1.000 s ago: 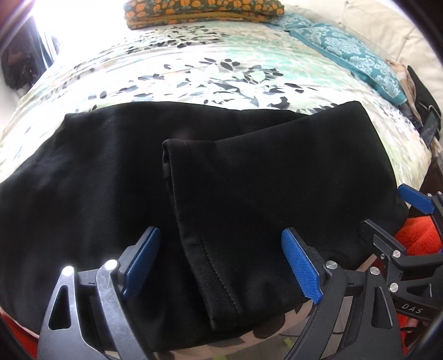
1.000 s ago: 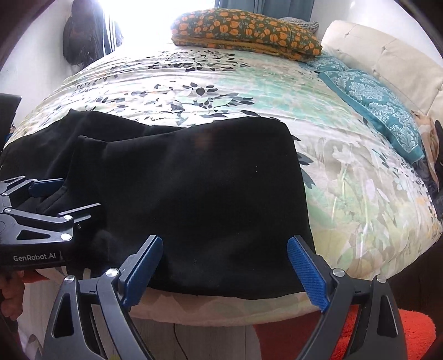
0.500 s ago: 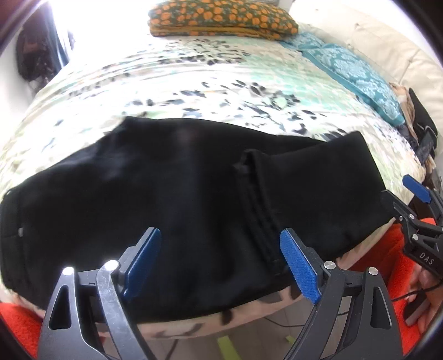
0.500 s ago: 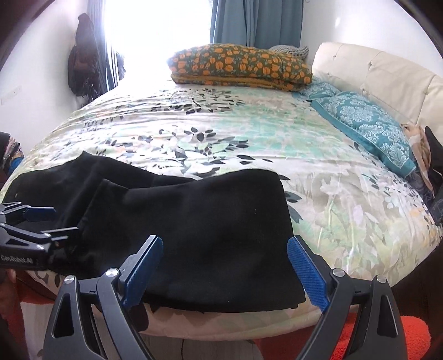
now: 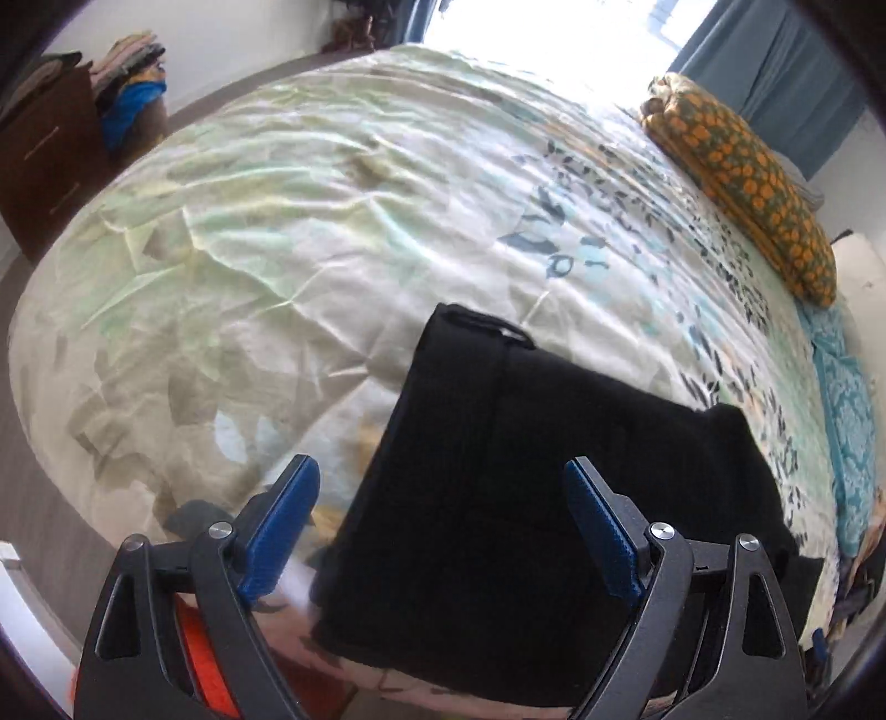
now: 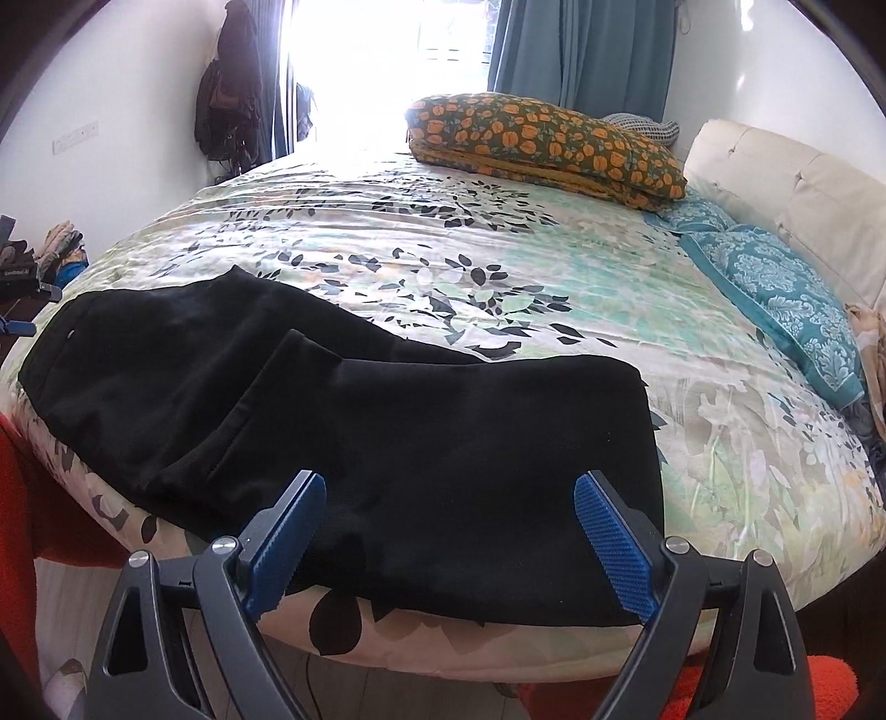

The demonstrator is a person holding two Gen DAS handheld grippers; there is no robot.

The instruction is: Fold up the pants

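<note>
A: Where is the left gripper (image 5: 443, 526)?
B: Its blue-padded fingers (image 5: 281, 523) are spread wide with nothing between them. It hangs over the near edge of the bed (image 5: 332, 221), above the waistband end of the black pants (image 5: 526, 498).

A: And the right gripper (image 6: 451, 540)?
B: Also spread apart and holding nothing, just off the bed's near edge, pointing at the folded section of the pants (image 6: 387, 432).

A: How do the pants lie?
B: Flat on the floral bedspread (image 6: 498, 266), along the near edge. In the right wrist view the leg end is folded back over the rest, its hem lying across the middle of the garment. The waistband end lies to the left, and the fold forms the right-hand edge.

A: What lies farther out?
B: An orange-flowered pillow (image 6: 542, 144) at the far side of the bed, and a teal patterned pillow (image 6: 775, 299) by the cream headboard (image 6: 803, 205). Blue curtains (image 6: 581, 50) hang beside a bright window. A stack of folded clothes (image 5: 127, 83) sits on a brown cabinet (image 5: 50, 166) in the left wrist view.
</note>
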